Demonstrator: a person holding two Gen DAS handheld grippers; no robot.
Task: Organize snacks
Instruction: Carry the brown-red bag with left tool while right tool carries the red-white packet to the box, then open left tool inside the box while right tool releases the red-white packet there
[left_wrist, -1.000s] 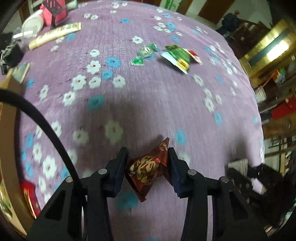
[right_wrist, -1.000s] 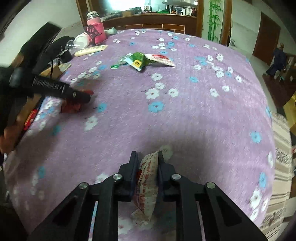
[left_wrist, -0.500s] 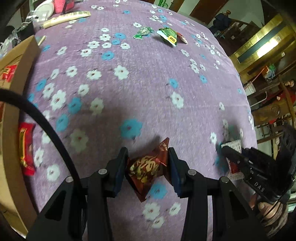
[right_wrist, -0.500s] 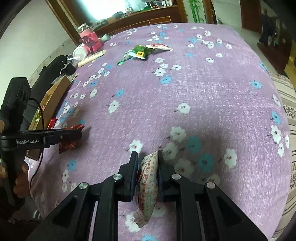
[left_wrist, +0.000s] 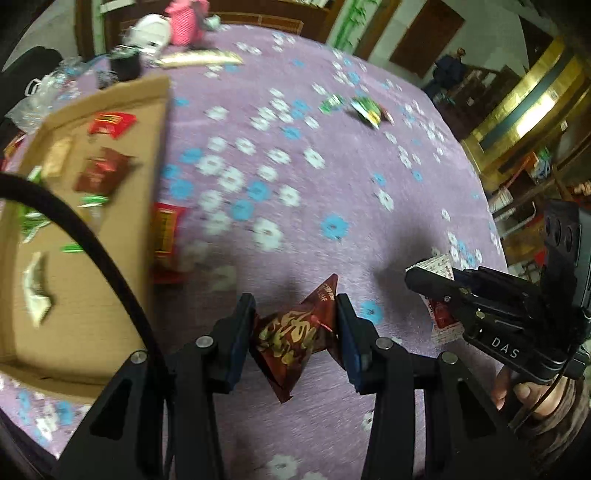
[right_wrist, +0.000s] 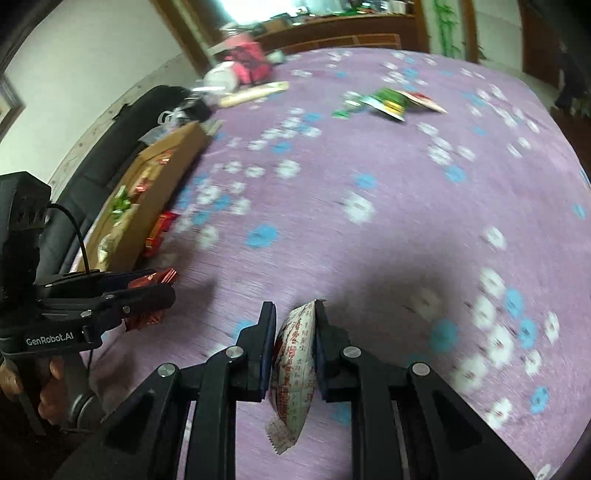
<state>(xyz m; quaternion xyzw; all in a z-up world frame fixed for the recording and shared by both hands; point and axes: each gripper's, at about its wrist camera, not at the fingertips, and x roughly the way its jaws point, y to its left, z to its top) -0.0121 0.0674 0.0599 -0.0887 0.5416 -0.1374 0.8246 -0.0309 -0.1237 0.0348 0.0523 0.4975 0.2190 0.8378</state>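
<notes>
My left gripper (left_wrist: 295, 310) is shut on a dark red snack packet with gold print (left_wrist: 295, 334), held above the purple flowered cloth. My right gripper (right_wrist: 295, 314) is shut on a white packet with red print (right_wrist: 293, 369). Each gripper shows in the other's view: the right one (left_wrist: 417, 277) at the right, the left one (right_wrist: 162, 288) at the left. A cardboard box (left_wrist: 66, 280) with several snacks inside lies at the left. A red packet (left_wrist: 166, 236) lies on the cloth against the box wall. Green and red packets (left_wrist: 365, 109) lie far across the table.
A pink container (left_wrist: 184, 22), a white jar (left_wrist: 147, 33), a gold tube (left_wrist: 199, 59) and a black object (left_wrist: 125, 66) stand at the far left end. The box also shows in the right wrist view (right_wrist: 162, 184). A black sofa (right_wrist: 110, 129) runs along the left.
Both grippers have swung left toward the cardboard box, still holding their packets. The box interior has come into the left wrist view. The view is motion-blurred.
</notes>
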